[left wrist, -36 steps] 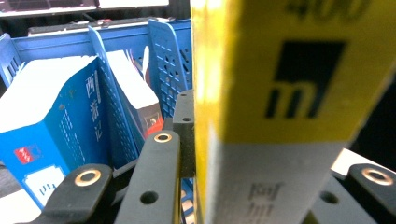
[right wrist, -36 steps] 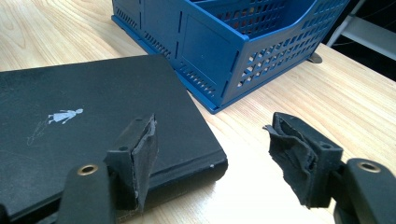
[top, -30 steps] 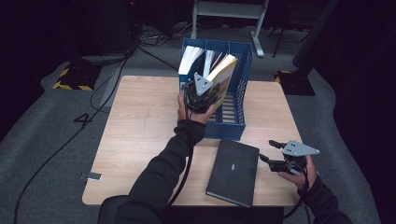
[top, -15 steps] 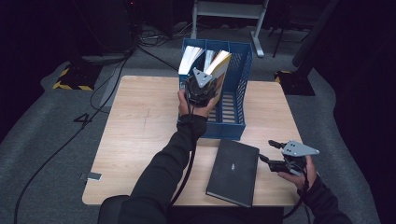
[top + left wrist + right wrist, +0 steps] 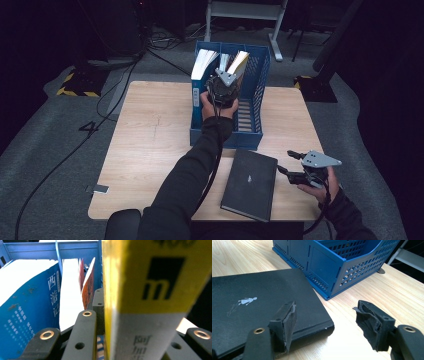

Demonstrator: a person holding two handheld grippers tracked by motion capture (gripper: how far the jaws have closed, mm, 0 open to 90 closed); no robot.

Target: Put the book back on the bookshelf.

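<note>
1. High view: the left tool [image 5: 229, 80] holds a yellow-and-grey-spined paperback book [image 5: 239, 62] upright over the blue perforated plastic file basket [image 5: 260, 85] at the far middle of the pale wooden bench [image 5: 150, 140]. A blue-covered book [image 5: 204, 62] leans in the basket's left part. A flat black hardcover book [image 5: 250, 184] lies near, to the right of the person's left forearm. The right tool [image 5: 294, 167] hovers just right of it.

2. Left gripper view: the jaws are clamped on the yellow-and-grey book [image 5: 147, 290], gripping it across its thickness near the spine. It looks stiff enough and fairly light. A grip at the spine seems to keep the pages from fanning. The blue book [image 5: 27, 312] stands to the left.

3. Right gripper view: the right tool [image 5: 324, 322] stands apart, holding nothing, its jaws either side of the black book's [image 5: 262, 315] corner. That hardcover looks rigid, heavier and smooth. I judge its overhanging edge the best hold.
</note>
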